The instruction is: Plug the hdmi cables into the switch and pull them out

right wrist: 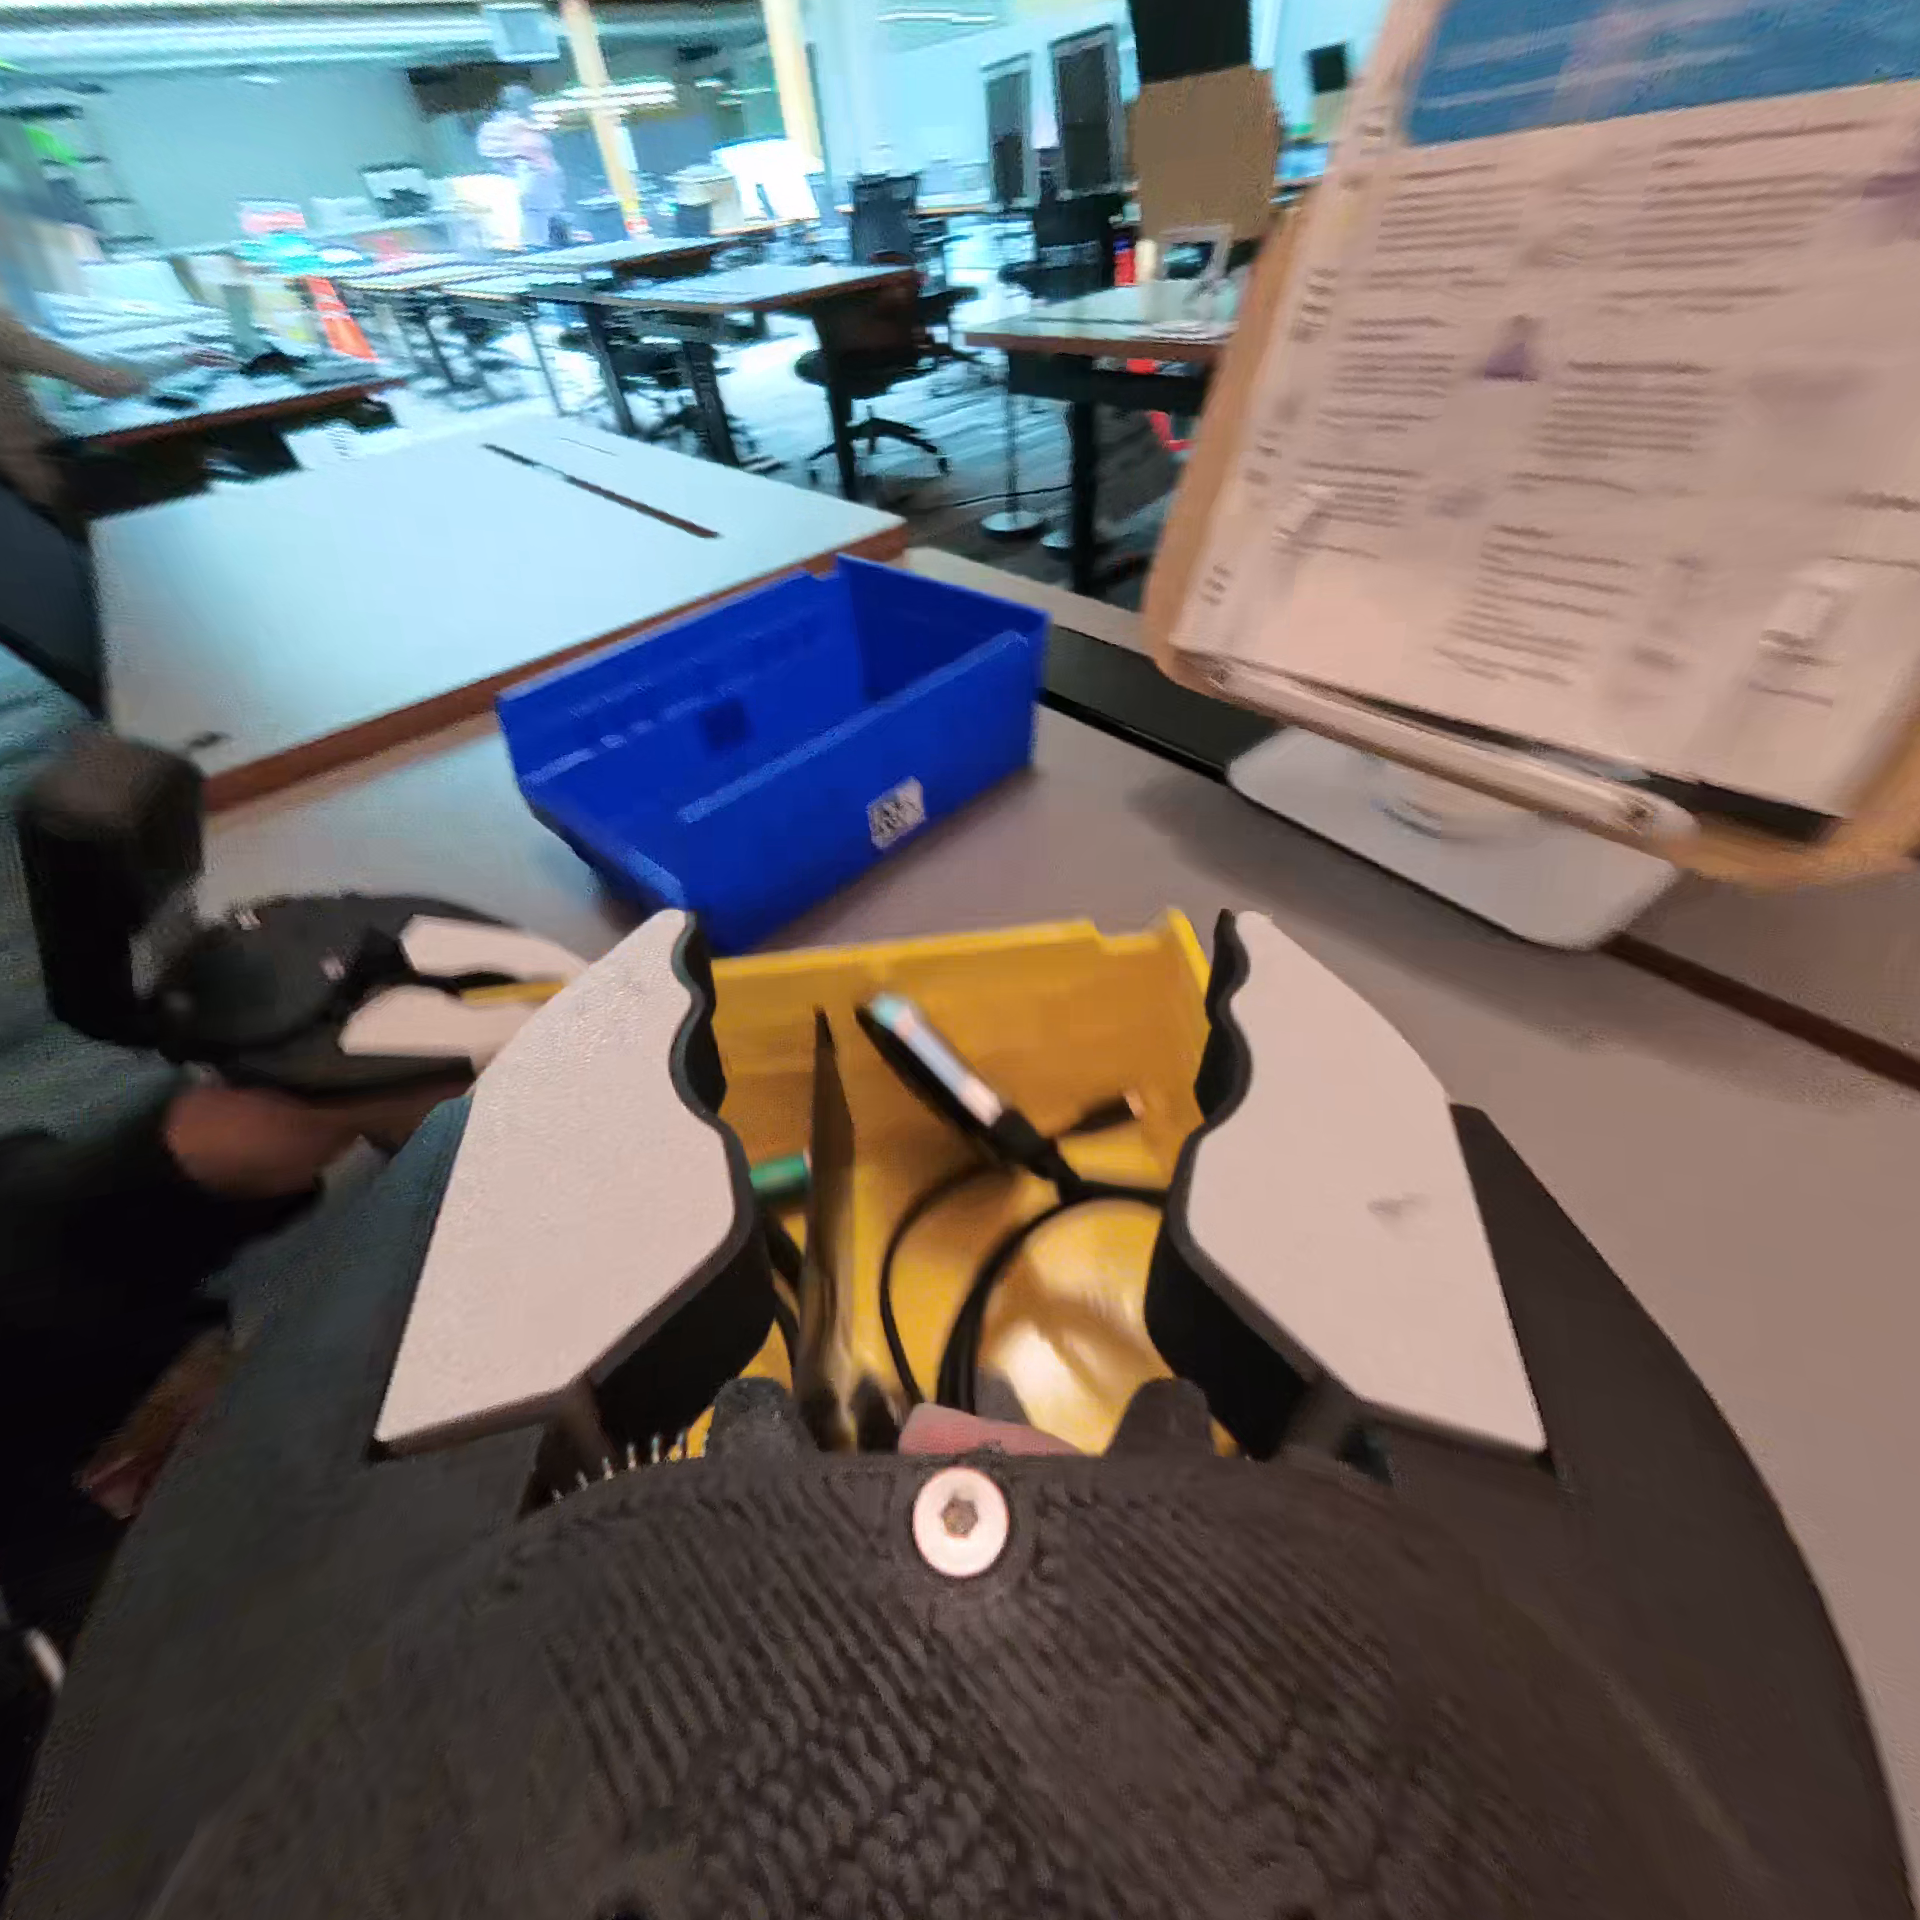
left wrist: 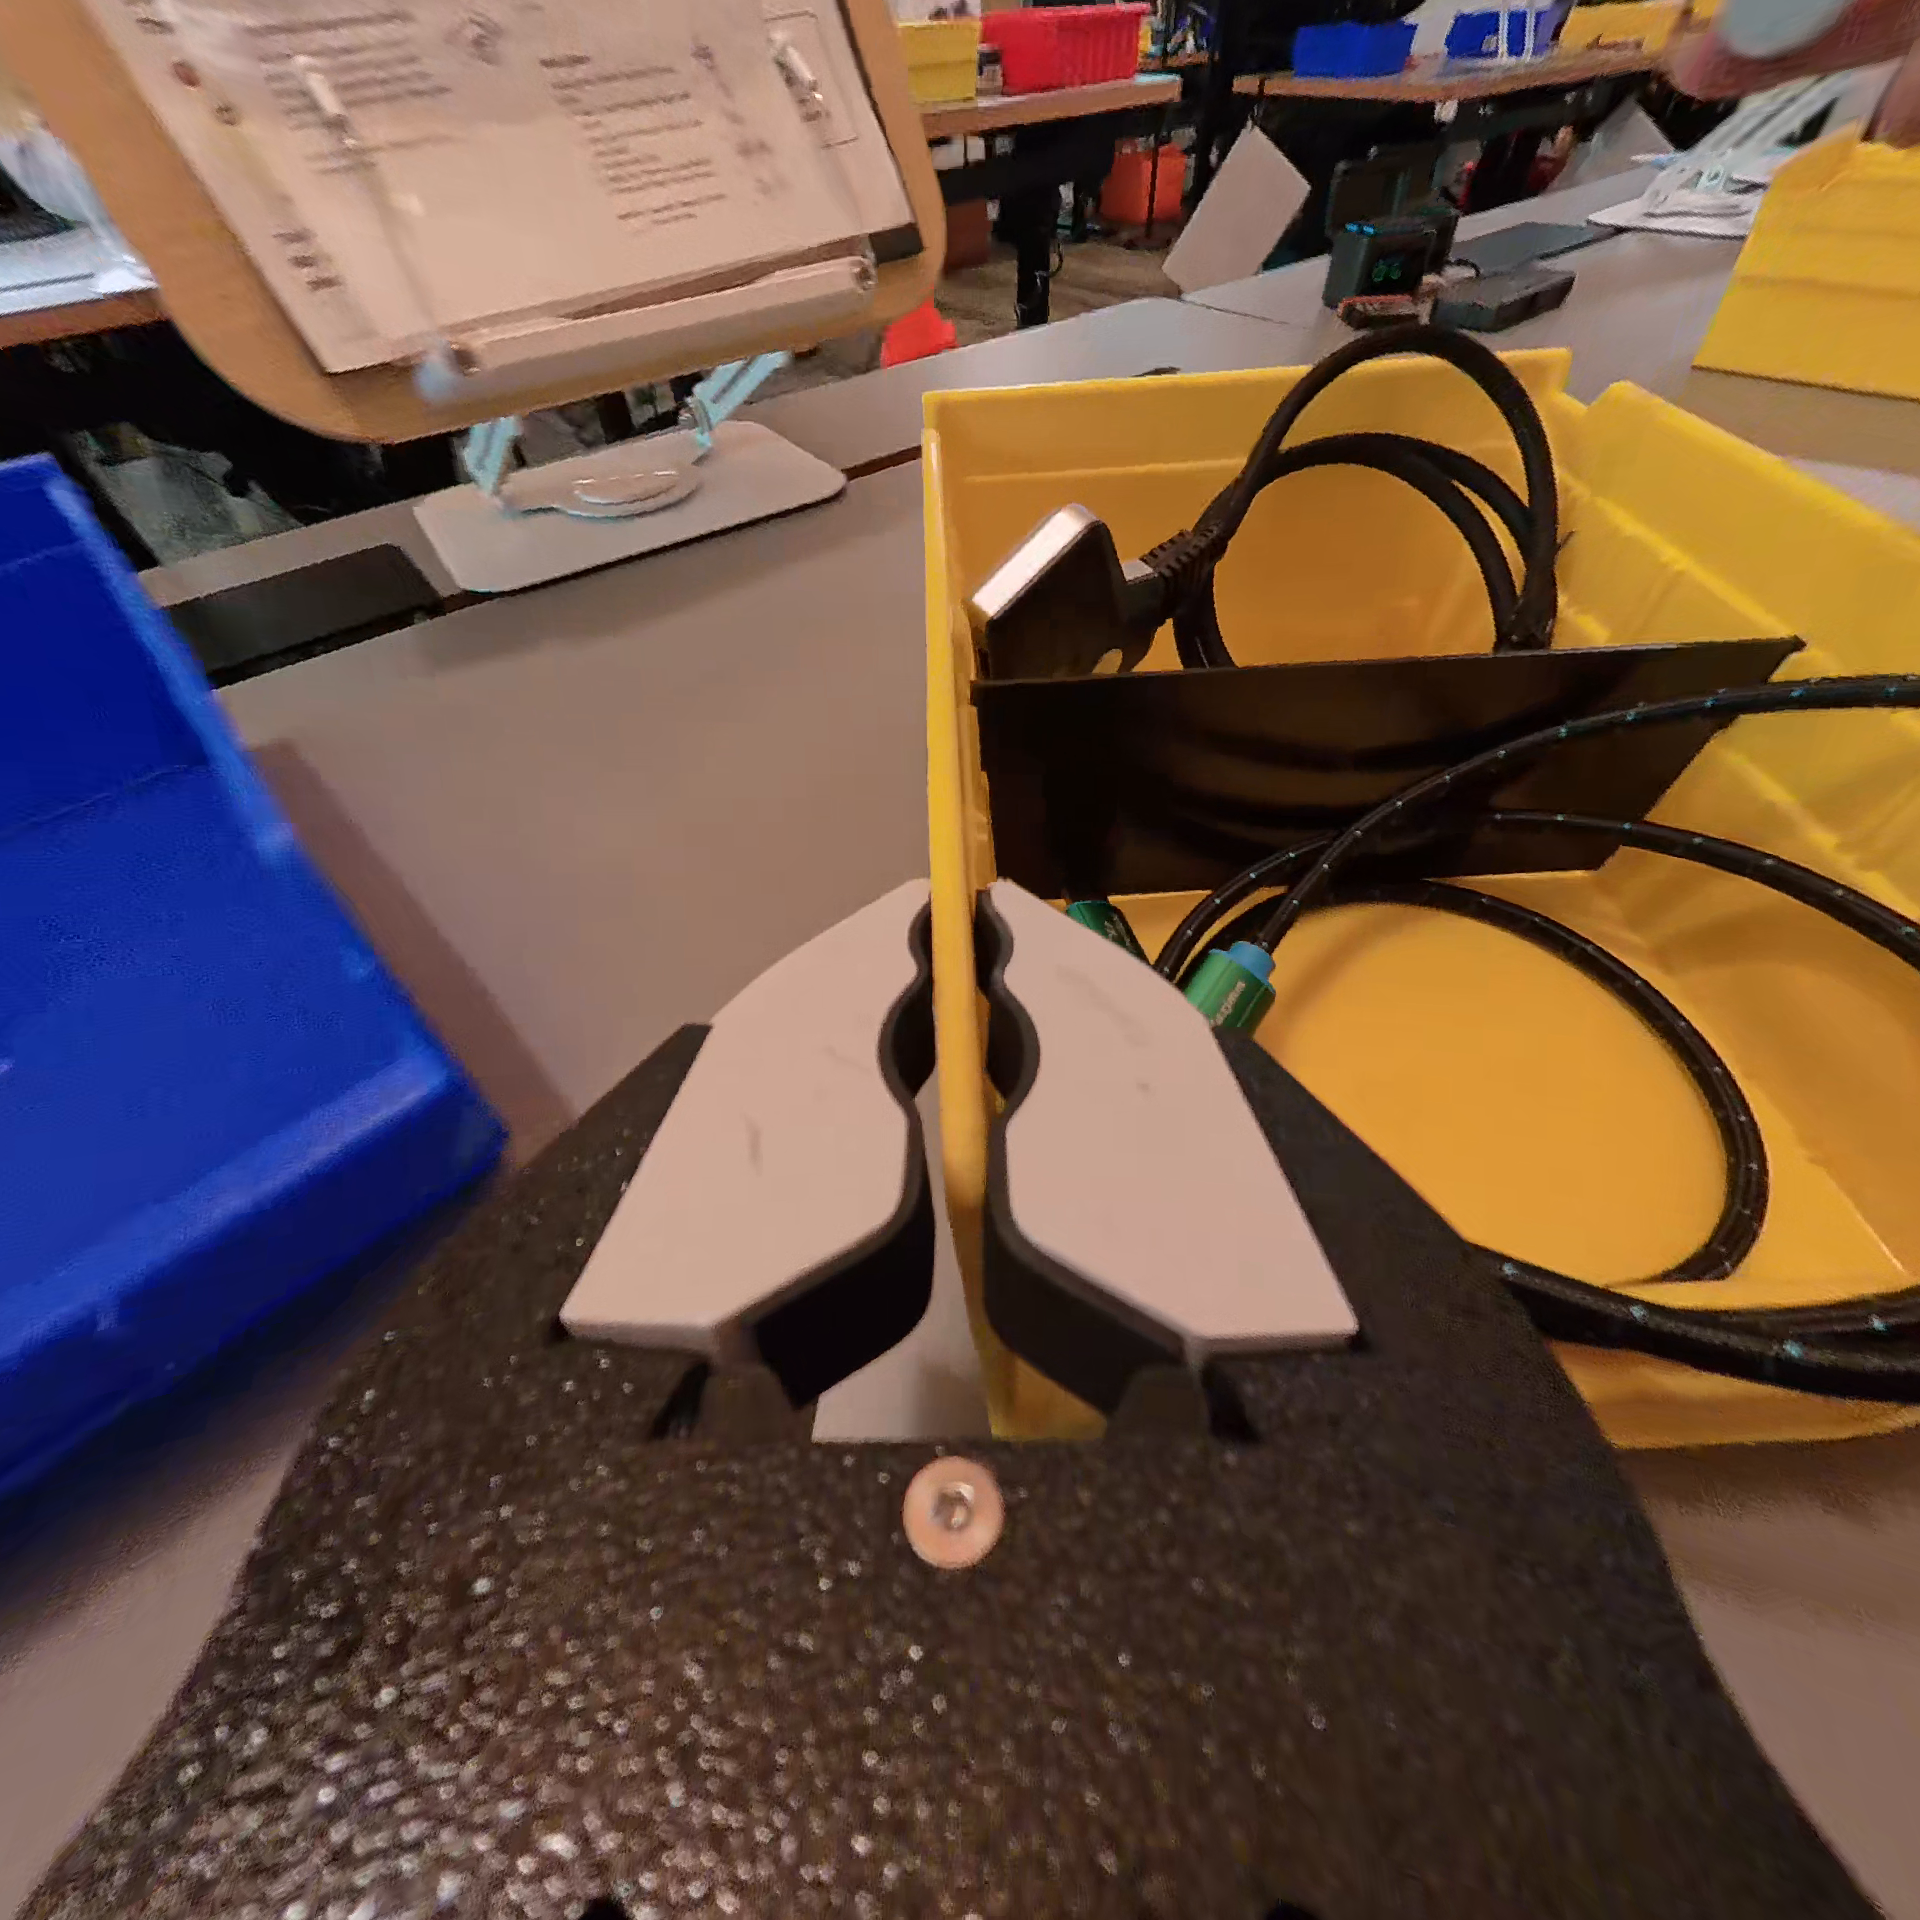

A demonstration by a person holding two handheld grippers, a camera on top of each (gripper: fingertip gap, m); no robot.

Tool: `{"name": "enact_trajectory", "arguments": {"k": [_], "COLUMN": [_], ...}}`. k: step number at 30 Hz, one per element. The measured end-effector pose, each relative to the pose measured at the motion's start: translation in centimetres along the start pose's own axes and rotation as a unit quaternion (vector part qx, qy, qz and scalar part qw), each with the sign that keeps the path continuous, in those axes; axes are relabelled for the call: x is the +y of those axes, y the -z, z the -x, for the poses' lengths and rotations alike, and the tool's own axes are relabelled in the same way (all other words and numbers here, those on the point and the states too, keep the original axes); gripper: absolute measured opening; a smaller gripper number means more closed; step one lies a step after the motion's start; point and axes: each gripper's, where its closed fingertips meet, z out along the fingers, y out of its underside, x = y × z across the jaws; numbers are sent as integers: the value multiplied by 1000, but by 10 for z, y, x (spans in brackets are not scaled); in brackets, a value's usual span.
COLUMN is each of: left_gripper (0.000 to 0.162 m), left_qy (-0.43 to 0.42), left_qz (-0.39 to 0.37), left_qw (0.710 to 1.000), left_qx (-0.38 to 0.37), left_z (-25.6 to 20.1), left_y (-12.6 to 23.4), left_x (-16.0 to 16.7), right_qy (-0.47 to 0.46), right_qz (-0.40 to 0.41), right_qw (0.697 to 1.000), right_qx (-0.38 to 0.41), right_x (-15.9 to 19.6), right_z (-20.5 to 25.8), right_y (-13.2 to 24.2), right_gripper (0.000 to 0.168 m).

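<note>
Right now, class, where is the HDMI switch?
The HDMI switch leans in the far compartment of the yellow bin, behind the black divider, against the wall that the left gripper clamps. In the right wrist view it shows between that gripper's open fingers.

blue bin (right wrist: 790,717), paper-bearing document stand (left wrist: 499,187) (print blurred), grey table (left wrist: 623,727), distant office chairs (right wrist: 883,343)

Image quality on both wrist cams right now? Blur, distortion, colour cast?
Left wrist view: yellow bin, braided cable and left hand-held gripper, clamped on the bin wall, are fairly sharp; document stand and blue bin are smeared; fisheye bending at the edges. Right wrist view: blurred throughout, cool cast in the background, open right hand-held gripper over the bin.
</note>
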Motion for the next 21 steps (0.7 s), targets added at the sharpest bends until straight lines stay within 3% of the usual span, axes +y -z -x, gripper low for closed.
{"name": "enact_trajectory", "arguments": {"k": [4,6,7,9,11,15,19,21], "left_gripper": [4,3,3,3,3,3,4,5], "left_qy": [17,36,36,31,31,26,24,11], "left_qz": [-19,-36,-40,-40,-40,-40,-40,-40], "left_qw": [1000,999,999,999,999,999,999,999], "left_qx": [-4,1,1,-4,-3,-12,-18,-34], "left_z": [16,16,16,16,16,20,23,25], "left_y": [10,10,10,10,10,14,15,16], "left_x": [3,2,2,2,2,3,4,4], "right_qy": [-27,-19,-33,-100,-154,-188,-153,-75], "right_qz": [47,74,105,172,237,307,377,411], "right_qw": [997,996,993,980,959,931,913,905], "right_qx": [-48,-56,-39,-7,32,63,22,75], "right_x": [-43,-53,-48,-26,10,69,114,130], "right_z": [40,54,51,40,25,24,57,43], "right_y": [-107,-167,-198,-253,-291,-332,-353,-351], "right_gripper": [95,74,73,89,84,88,72,34]}}
